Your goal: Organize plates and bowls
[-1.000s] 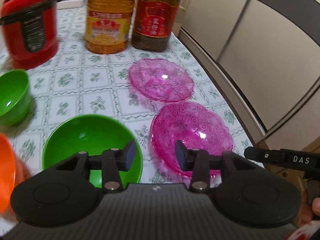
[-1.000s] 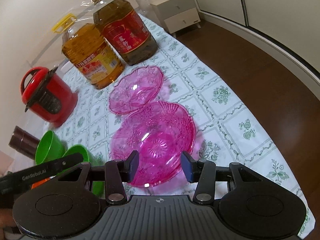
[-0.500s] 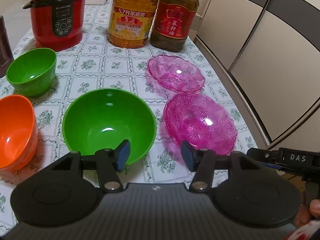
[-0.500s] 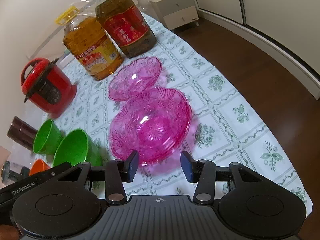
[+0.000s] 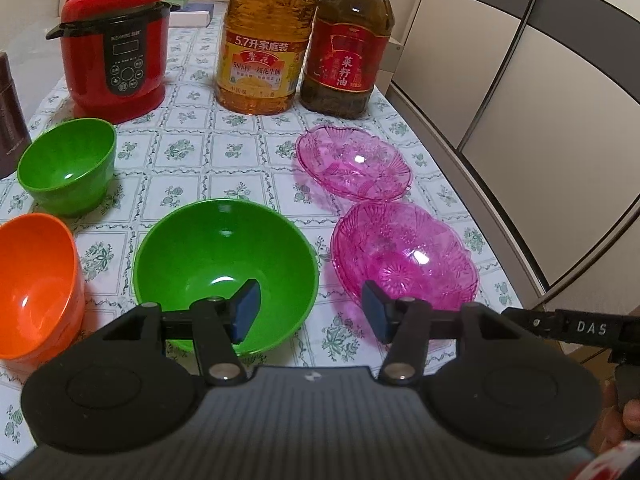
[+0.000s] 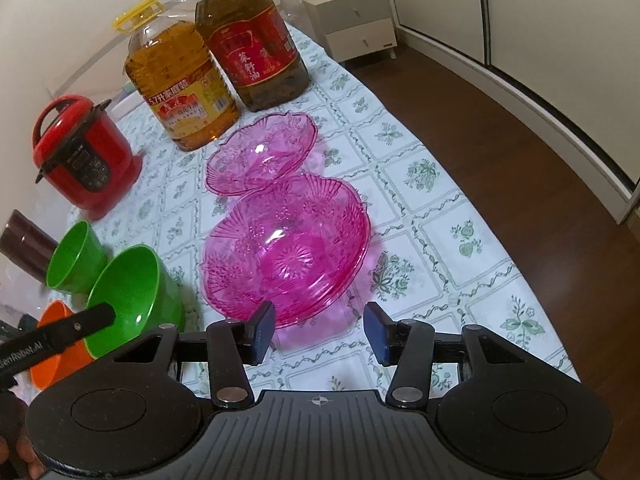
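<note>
Two black two-finger grippers hovering over a table with a white vinyl cloth printed in green flower squares. Left gripper half spread, just been opening, nothing between the blue pads; near rim of the big green plastic bowl behind the left pad, near rim of the deep pink clear cut-glass-look bowl behind the right one, neither touched. Right gripper half spread too, jaws just eased a bit wider, nothing gripped, sitting just short of that same deep pink bowl.

Shallower pink clear scalloped plate right behind the deep bowl, rims touching or overlapping, hard to tell which. Small green plastic bowl further left, orange plastic bowl at the near left edge. Along the back: red electric pressure cooker with a black control panel, yellow-label jug of golden cooking oil, red-label jug of darker oil, side by side. Dark brown cylinder at the far left, only partly in frame.

Room-wise: dark wood floor off the table's right side, pale wardrobe panels with dark trim, small white drawer unit against the far wall. Bit of a hand at the lower right of the left view.
</note>
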Available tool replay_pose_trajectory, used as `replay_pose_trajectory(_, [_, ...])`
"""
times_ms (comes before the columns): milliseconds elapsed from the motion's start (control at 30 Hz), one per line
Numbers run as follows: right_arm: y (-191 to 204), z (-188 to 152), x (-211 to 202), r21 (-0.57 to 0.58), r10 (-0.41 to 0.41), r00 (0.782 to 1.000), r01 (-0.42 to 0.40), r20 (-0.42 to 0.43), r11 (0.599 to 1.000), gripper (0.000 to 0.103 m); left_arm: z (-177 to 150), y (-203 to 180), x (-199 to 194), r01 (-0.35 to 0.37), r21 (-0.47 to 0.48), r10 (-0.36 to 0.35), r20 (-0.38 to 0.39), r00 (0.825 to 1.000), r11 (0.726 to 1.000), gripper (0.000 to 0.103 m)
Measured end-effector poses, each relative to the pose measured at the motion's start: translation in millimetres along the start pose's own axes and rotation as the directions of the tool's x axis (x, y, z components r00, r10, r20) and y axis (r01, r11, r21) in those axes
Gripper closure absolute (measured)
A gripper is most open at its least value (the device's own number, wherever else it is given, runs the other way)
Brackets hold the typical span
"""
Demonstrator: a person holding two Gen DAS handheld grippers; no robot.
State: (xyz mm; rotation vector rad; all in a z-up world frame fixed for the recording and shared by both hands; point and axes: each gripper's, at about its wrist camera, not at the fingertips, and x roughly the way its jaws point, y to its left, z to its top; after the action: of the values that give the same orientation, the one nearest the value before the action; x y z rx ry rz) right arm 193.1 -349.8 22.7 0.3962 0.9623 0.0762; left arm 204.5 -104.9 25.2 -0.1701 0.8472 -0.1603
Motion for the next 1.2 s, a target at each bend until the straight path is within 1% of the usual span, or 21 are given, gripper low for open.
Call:
replay_pose_trajectory(100, [-0.4,2.3,2.3,-0.013,-0.006,1.000,0.006,-0.004,1.000,0.054,6.4,0.9,4.9,0.030,-0.005,-0.030,-0.025,0.999,1.000,0.051])
replay_pose_trajectory(267, [-2.5,10.0,5.4,-0.024,-0.011,1.000,0.011,-0.007,1.000,0.054,24.1,-0.5,10.2,0.051,0.009,-0.050,-0.044,0.998,0.999,0.051])
replay_pose_trajectory(400, [-4.3,27.2,7.8,-0.023,0.004,1.000,-0.004,-0.003,1.000,0.054,46.4,2.0,17.8,0.062,0.018,-0.061,-0.057,0.997,0.998,0.051])
replay_pose_trajectory(567, [-6.8,59.3,13.7,-0.010,0.027,1.000,-0.027,0.014,1.000,0.054,78.0,10.0,37.3,0.053,0.037,-0.050,-0.074,0.996,0.998,0.051])
replay_pose_trajectory(833, [-3.4,109.2,44.0,-0.017,0.048,0.999,-0.048,0.010,0.999,0.054,125.9,20.5,91.0,0.040,0.076,-0.033,-0.091,0.995,0.996,0.051])
replay_pose_trajectory(967, [0.9,130.7,66.6,-0.024,0.061,0.998,-0.061,0.000,0.998,0.054,147.3,22.9,120.8,0.068,0.063,-0.061,-0.110,0.992,0.996,0.051])
replay_pose_trajectory(1033, [0.7,140.6,79.2,-0.017,0.072,0.997,-0.072,-0.010,0.997,0.054,157.3,22.1,135.9,0.067,0.070,-0.058,-0.117,0.991,0.995,0.051])
replay_pose_trajectory(1100, [-0.7,150.0,93.2,-0.008,0.076,0.997,-0.076,-0.024,0.997,0.054,165.7,23.0,150.1,0.087,0.063,-0.078,-0.127,0.989,0.994,0.051])
replay_pose_trajectory(1200, [-7.3,163.7,115.9,0.023,0.082,0.996,-0.081,-0.039,0.996,0.054,175.2,27.4,172.9,0.110,0.029,-0.104,-0.144,0.984,0.994,0.053])
